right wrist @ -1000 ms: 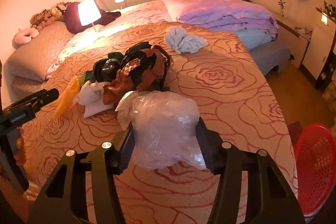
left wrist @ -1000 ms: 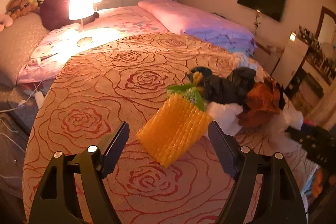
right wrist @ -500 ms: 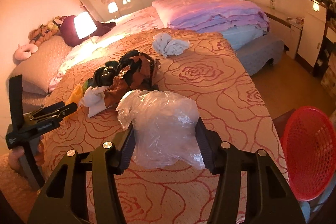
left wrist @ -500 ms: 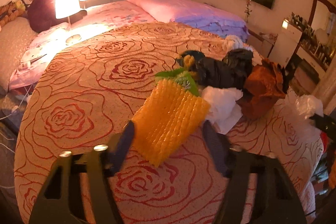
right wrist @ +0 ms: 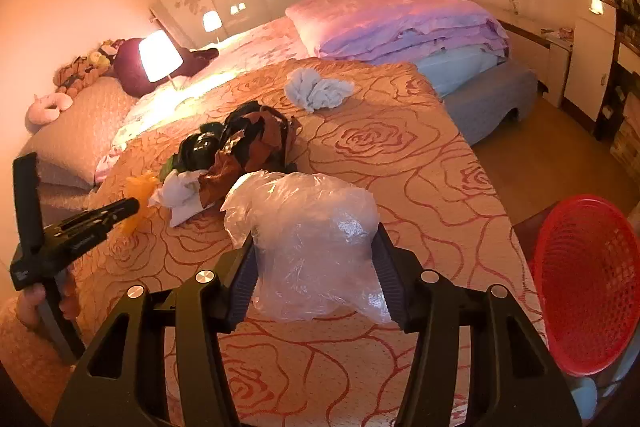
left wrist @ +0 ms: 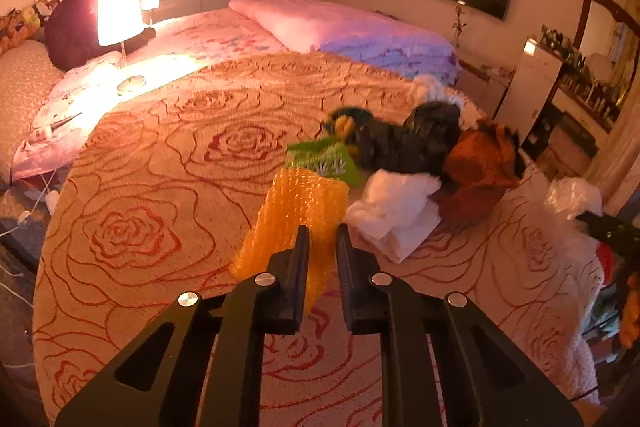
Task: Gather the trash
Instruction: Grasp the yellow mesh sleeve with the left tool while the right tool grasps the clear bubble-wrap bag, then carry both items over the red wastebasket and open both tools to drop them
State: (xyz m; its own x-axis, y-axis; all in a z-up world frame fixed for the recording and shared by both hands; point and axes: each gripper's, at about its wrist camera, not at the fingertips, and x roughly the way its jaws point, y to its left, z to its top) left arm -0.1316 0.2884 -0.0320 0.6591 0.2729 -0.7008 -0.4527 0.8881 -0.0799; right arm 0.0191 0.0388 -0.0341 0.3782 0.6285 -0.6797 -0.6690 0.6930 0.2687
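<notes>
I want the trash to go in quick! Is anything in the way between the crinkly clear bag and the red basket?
Nothing visible blocks it. The right gripper holds the clear plastic bag above the bedspread, and the red basket sits just past the bed's edge, with only bare bedspread between them.

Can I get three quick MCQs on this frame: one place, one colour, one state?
1. Where is the red basket?
A. on the bed
B. beside the bed, low at the right
C. on the pillow

2. What colour is the foam net in the left gripper?
A. orange
B. blue
C. black

3. What is the right gripper doing?
A. empty, open
B. clamped on the clear plastic bag
C. holding a towel

Answers: B, it stands off the bedspread edge; A, orange mesh between the jaws; B, both pads press the bag.
</notes>
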